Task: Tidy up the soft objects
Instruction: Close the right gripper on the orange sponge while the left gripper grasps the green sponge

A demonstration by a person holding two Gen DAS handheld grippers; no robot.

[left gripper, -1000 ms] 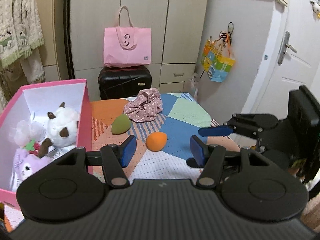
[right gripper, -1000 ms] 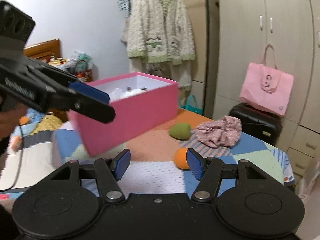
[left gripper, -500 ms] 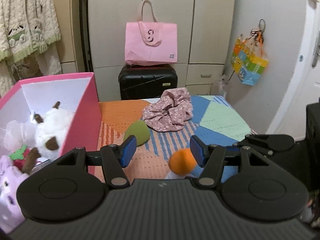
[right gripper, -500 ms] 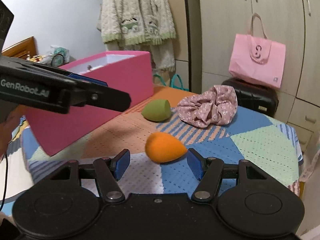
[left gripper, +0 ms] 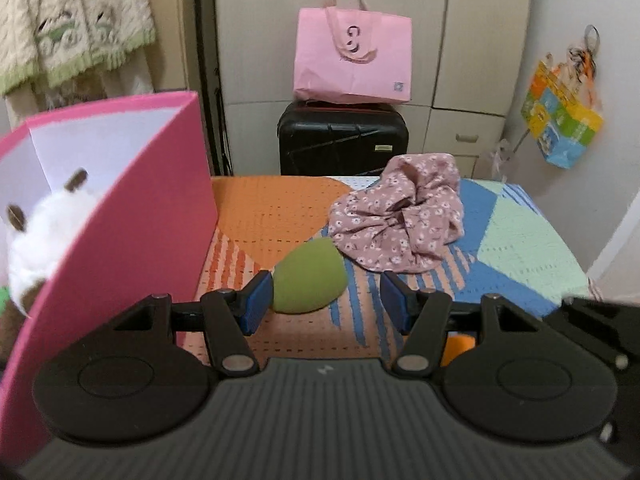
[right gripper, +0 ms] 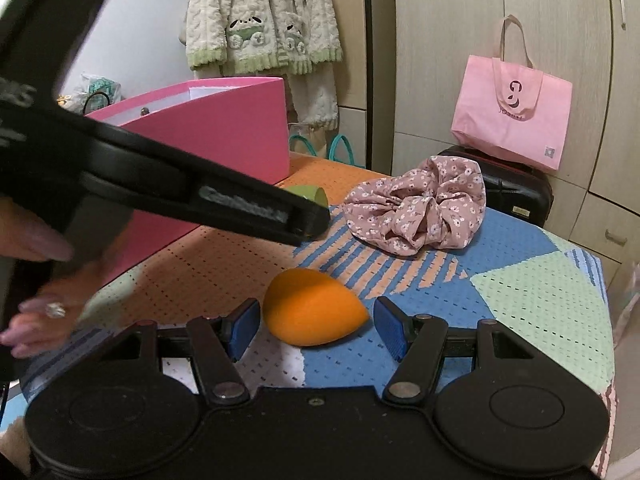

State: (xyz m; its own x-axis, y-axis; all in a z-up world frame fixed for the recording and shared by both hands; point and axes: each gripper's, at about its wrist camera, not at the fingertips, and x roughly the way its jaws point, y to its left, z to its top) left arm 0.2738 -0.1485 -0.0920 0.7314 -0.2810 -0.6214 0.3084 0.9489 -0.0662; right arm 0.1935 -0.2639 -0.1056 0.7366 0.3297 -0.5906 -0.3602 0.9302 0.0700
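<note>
A green egg-shaped sponge (left gripper: 309, 277) lies on the patterned table cover, just ahead of my open left gripper (left gripper: 326, 300), nearer its left finger. An orange egg-shaped sponge (right gripper: 314, 307) lies between the open jaws of my right gripper (right gripper: 318, 324), not squeezed. A pink floral scrunchie (left gripper: 398, 212) lies further back; it also shows in the right wrist view (right gripper: 418, 206). The pink box (left gripper: 132, 216) at the left holds a white plush toy (left gripper: 38, 232). In the right wrist view the left gripper's body (right gripper: 192, 196) crosses above the table and hides most of the green sponge (right gripper: 308, 194).
A black suitcase (left gripper: 342, 138) with a pink tote bag (left gripper: 352, 58) stands behind the table against the wardrobe. A knitted cardigan (right gripper: 260, 16) hangs at the back left. A colourful bag (left gripper: 562, 120) hangs on the right wall. The table's right edge (right gripper: 610, 320) drops off.
Both grippers have moved forward and lower. The left one swung from the orange sponge to the green one. The right one closed in around the orange sponge. Both stayed open.
</note>
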